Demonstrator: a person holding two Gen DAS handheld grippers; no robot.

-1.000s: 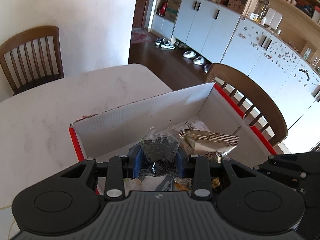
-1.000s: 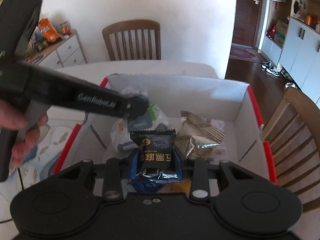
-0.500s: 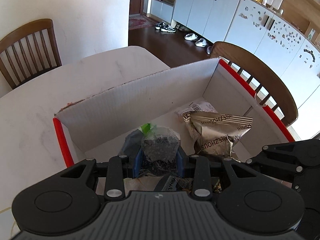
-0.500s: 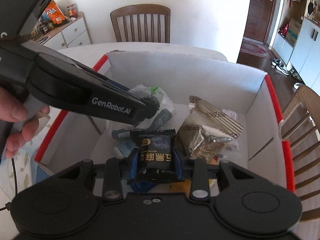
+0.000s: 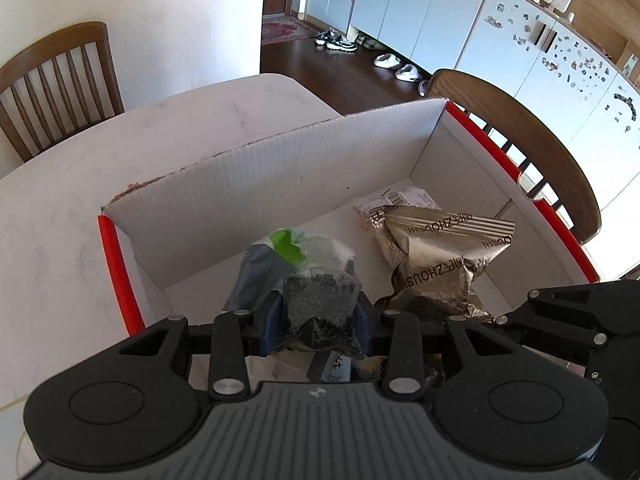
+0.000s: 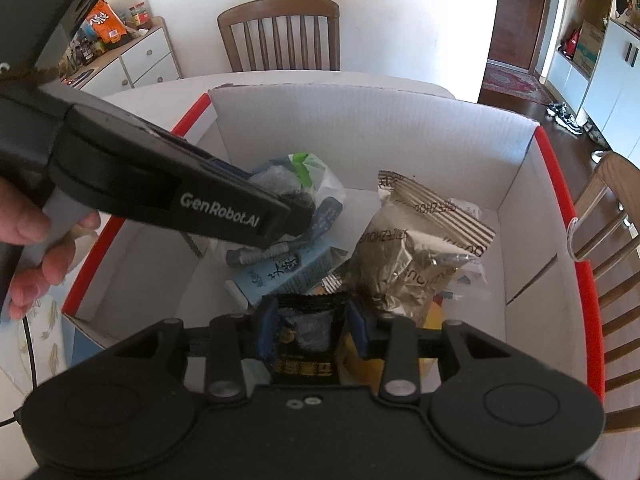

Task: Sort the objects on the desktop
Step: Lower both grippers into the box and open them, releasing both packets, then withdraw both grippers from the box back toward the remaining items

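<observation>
A white cardboard box (image 5: 280,192) (image 6: 360,132) with red edges stands on the table. It holds a gold foil packet (image 5: 440,256) (image 6: 408,256), a green-and-white bag (image 5: 296,244) (image 6: 316,176) and a pale blue carton (image 6: 288,276). My left gripper (image 5: 319,316) (image 6: 296,216) hangs over the box's left part, its blue pads on a clear packet of dark bits (image 5: 320,300), and its jaws are just easing open. My right gripper (image 6: 310,324) is low over the near side with its jaws opening. A black snack packet (image 6: 306,344) sits loose between them, slid toward the camera.
A person's hand (image 6: 24,240) holds the left tool. Wooden chairs stand at the far side (image 6: 280,36) (image 5: 52,84) and at the box's right side (image 5: 532,148). Bare marble tabletop (image 5: 160,136) lies beyond the box. A drawer unit with snacks (image 6: 132,52) stands at the far left.
Both grippers have sunk toward the box and tipped down. The right jaws have widened and the black packet has slid lower between them. The left still grips its clear packet.
</observation>
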